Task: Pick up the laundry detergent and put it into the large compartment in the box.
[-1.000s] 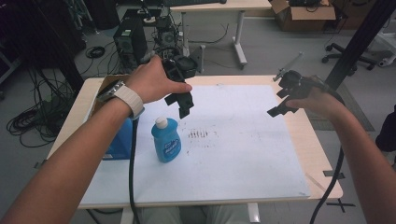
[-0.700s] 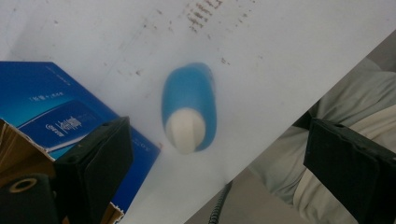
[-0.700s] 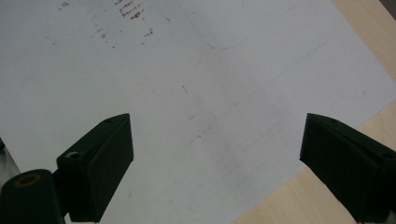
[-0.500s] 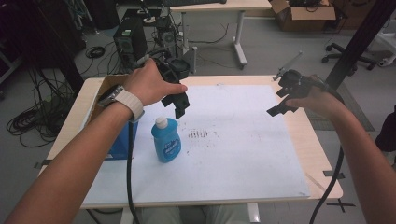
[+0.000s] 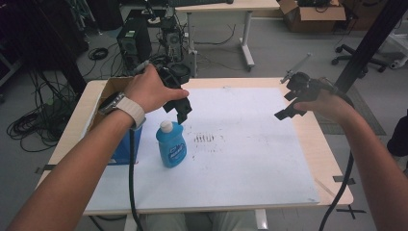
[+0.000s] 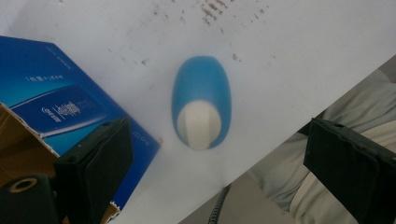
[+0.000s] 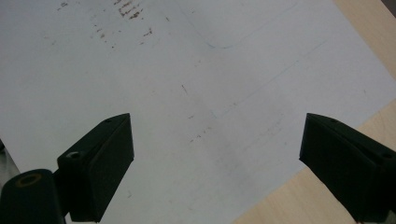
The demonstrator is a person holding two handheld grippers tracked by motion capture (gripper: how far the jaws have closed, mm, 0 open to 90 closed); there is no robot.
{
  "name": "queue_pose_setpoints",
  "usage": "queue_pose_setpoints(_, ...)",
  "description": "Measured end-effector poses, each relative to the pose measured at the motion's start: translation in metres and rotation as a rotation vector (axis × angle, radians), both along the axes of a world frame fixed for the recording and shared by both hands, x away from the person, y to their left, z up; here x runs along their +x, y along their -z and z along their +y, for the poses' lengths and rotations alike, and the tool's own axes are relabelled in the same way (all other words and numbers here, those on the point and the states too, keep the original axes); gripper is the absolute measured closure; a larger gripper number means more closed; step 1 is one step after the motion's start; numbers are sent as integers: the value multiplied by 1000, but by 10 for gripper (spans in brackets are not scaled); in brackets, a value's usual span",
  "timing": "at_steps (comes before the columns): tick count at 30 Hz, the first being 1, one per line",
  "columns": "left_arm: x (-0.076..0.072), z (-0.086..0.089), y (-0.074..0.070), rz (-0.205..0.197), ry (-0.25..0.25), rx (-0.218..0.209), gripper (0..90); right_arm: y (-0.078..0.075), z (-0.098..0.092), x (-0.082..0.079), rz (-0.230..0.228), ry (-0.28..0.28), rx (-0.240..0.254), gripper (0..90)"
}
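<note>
Left tongs (image 5: 183,111) hanging right over bottle (image 5: 171,144), jaws wide, nothing grabbed yet. Bottle upright on mat, box (image 5: 126,147) just beside it. Right tongs (image 5: 287,107) off to side, also wide and empty. Grab and move both left, I reckon.

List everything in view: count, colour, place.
bottle: 1, blue with white cap, upright on sheet, left of middle
box: 1, blue, left of bottle at table's left edge
carton: 1, brown, behind box
sheet: 1, white, speckled, covers most of table
table: 1, light wood
left claw: 1, black, open, above the bottle's cap
right claw: 1, black, open, above sheet's right side
cables: 2, black, one trailing from each claw
</note>
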State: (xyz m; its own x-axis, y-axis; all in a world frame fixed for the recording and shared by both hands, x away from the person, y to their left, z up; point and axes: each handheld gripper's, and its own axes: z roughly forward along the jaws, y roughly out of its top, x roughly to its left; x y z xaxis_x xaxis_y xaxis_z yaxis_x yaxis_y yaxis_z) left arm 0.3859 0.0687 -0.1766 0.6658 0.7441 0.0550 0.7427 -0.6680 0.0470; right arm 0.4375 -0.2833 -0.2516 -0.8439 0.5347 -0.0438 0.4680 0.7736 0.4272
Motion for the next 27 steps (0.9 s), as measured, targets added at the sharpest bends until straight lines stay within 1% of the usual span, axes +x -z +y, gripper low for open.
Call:
queue_pose_setpoints(2, 0, 0, 2, -3, -1, -5, 85, 0, 0, 0, -2, -4, 0, 99)
queue_pose_setpoints(5, 1, 0, 4, -5, 0, 1, 86, 0, -1, 0, -1, -2, 1, 100)
queue_pose_setpoints(6, 1, 1, 5, -5, -1, -2, 86, 0, -1, 0, -1, -1, 0, 100)
queue_pose_setpoints(9, 2, 3, 7, 0, -1, -5, 86, 0, -2, 0, 0, -1, 0, 100)
queue_pose_setpoints(12, 2, 4, 9, -12, -6, -4, 87, 0, -2, 0, 0, 1, 1, 100)
queue_pose_setpoints(13, 3, 4, 10, -12, -7, -11, 87, -1, -2, 0, 0, 1, 1, 100)
queue_pose_setpoints(16, 3, 4, 12, -12, -11, -14, 87, -1, -3, 0, -2, 2, 0, 100)
queue_pose_setpoints(20, 4, 4, 16, -6, -14, -18, 87, 0, -3, -1, 0, 2, 2, 100)
queue_pose_setpoints(22, 4, 5, 20, -2, -19, -22, 87, 1, -4, -1, 2, 2, 3, 100)
queue_pose_setpoints(25, 5, 6, 22, 2, -24, -15, 87, 1, -4, -1, 3, 3, 2, 100)
queue_pose_setpoints(26, 5, 6, 22, -1, -31, -17, 88, 1, -4, -1, 4, 4, 4, 100)
queue_pose_setpoints(27, 5, 7, 23, 2, -32, -28, 88, 1, -4, -1, 5, 3, 5, 100)
